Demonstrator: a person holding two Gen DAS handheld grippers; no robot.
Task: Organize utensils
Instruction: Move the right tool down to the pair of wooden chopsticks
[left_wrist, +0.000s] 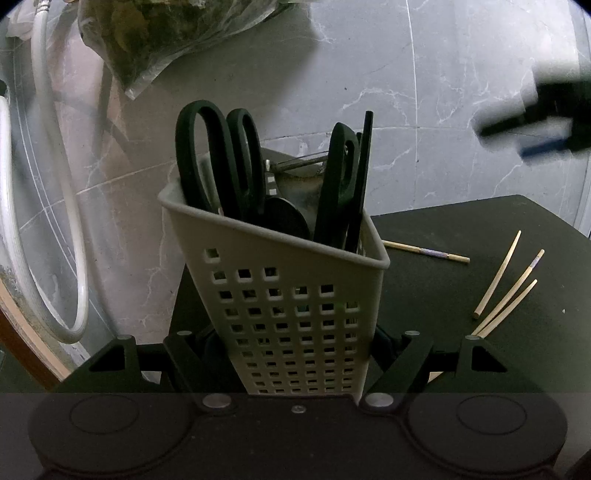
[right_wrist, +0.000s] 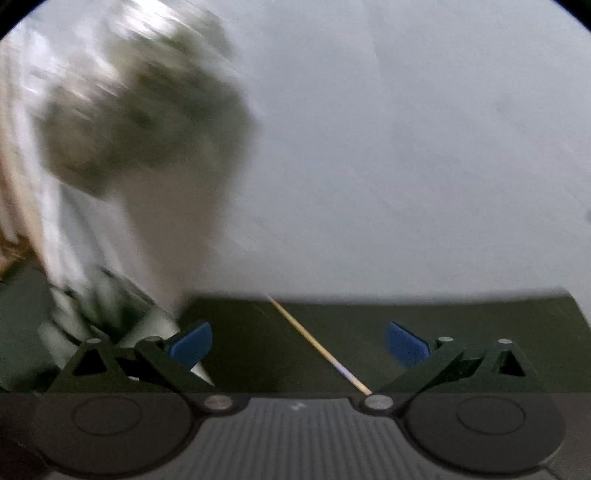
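Note:
In the left wrist view a grey perforated utensil holder (left_wrist: 295, 306) stands tilted between my left gripper's (left_wrist: 295, 354) fingers, which are shut on its lower part. It holds black scissors (left_wrist: 218, 162) and other black-handled utensils (left_wrist: 343, 184). Wooden chopsticks lie on the black table: one (left_wrist: 424, 252) behind the holder, three (left_wrist: 506, 288) to the right. My right gripper shows blurred at the upper right (left_wrist: 535, 125). In the blurred right wrist view my right gripper (right_wrist: 299, 343) is open with blue pads (right_wrist: 192, 341), above one chopstick (right_wrist: 317, 343).
The black table (left_wrist: 461, 229) ends close behind the holder; a grey marble floor (left_wrist: 369, 74) lies beyond. A white hose (left_wrist: 55, 221) hangs at the left. A clear bag of dark greens (left_wrist: 166, 33) lies on the floor at the top left.

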